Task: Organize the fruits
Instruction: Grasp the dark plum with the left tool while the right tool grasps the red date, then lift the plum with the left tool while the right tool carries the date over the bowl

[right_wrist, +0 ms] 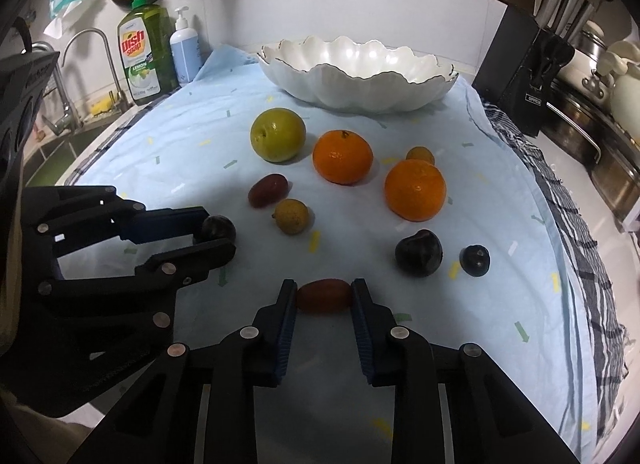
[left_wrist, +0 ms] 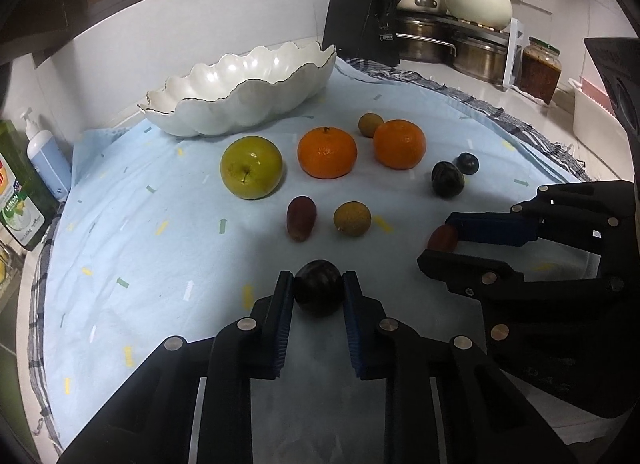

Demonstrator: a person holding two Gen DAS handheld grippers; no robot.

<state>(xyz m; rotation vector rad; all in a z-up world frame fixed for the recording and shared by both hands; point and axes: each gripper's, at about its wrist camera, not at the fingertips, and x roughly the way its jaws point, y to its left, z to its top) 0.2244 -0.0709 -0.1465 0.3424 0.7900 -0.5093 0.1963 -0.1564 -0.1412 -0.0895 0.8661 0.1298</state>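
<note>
My left gripper point(left_wrist: 319, 292) is clamped on a dark plum point(left_wrist: 319, 293), its blue pads point(left_wrist: 285, 316) pressed to either flank of the fruit, which sits on the pale blue cloth point(left_wrist: 160, 264) at the near edge of the spread. My right gripper point(right_wrist: 324, 296) is closed the same way on a reddish oblong fruit point(right_wrist: 325, 296), gripped end to end between its pads point(right_wrist: 362, 316) and likewise resting on the cloth.

Seen from the left wrist, the right gripper point(left_wrist: 442, 240) comes in from the right side with the reddish fruit point(left_wrist: 442, 238) at its tips; seen from the right wrist, the left gripper point(right_wrist: 216, 234) comes in from the left with the plum point(right_wrist: 218, 227) at its tips. The two tools lie side by side, apart from each other.

Beyond the fingers the rest of the fruit is scattered on the cloth: a second reddish oblong fruit point(left_wrist: 301, 218) beside a small tan round one point(left_wrist: 352, 219), two more dark plums point(left_wrist: 448, 179) to the right, one large and one small. Farther out lie a green apple point(left_wrist: 251, 167), two oranges point(left_wrist: 327, 152) side by side, and another small tan fruit point(left_wrist: 370, 124) behind them. The white scalloped bowl point(left_wrist: 280, 96) stands at the far edge of the cloth, well apart from both grippers. A dish soap bottle point(right_wrist: 146, 50) stands by the sink, a black knife block point(left_wrist: 360, 12) to the bowl's right.
</note>
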